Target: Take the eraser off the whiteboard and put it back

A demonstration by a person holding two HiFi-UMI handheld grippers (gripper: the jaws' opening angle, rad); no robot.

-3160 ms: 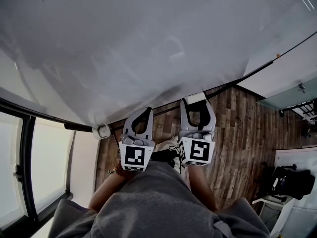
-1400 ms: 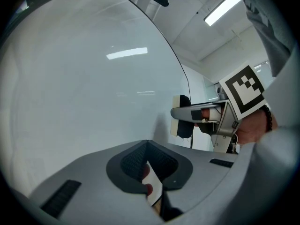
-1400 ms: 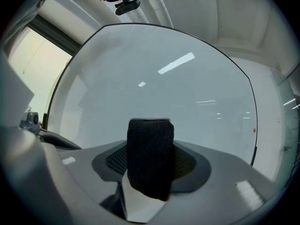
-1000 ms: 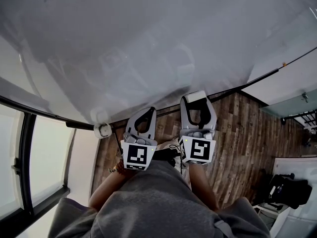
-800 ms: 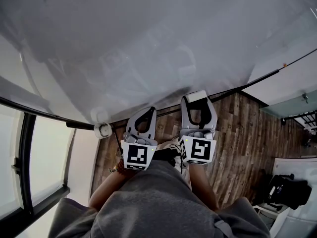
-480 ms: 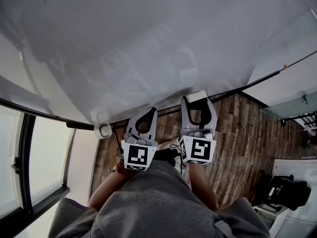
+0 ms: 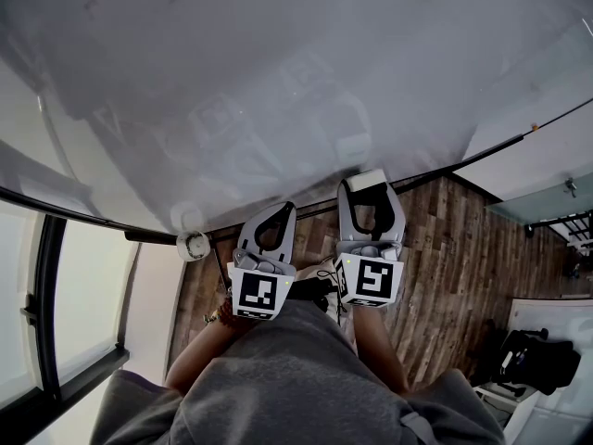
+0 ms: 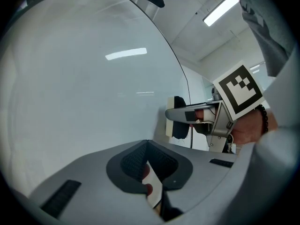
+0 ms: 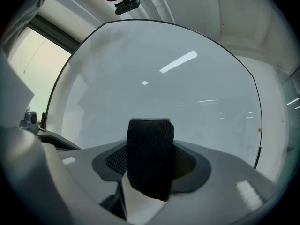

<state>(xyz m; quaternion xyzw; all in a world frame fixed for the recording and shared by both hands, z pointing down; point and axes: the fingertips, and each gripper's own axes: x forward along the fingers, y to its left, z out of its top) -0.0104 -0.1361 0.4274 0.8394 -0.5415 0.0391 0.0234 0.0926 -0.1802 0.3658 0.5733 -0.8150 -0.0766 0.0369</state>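
The whiteboard fills the top of the head view. My right gripper is shut on the eraser, a white block with black felt, held level close in front of the board's lower edge. In the right gripper view the eraser's black felt faces the camera between the jaws, with the board behind. The left gripper view shows the eraser from the side; I cannot tell if it touches the board. My left gripper is shut on nothing, beside the right one.
A wooden floor lies below the board. A dark-framed window is at the left. A round white fitting sits at the board's lower corner. A black bag or chair stands at the lower right.
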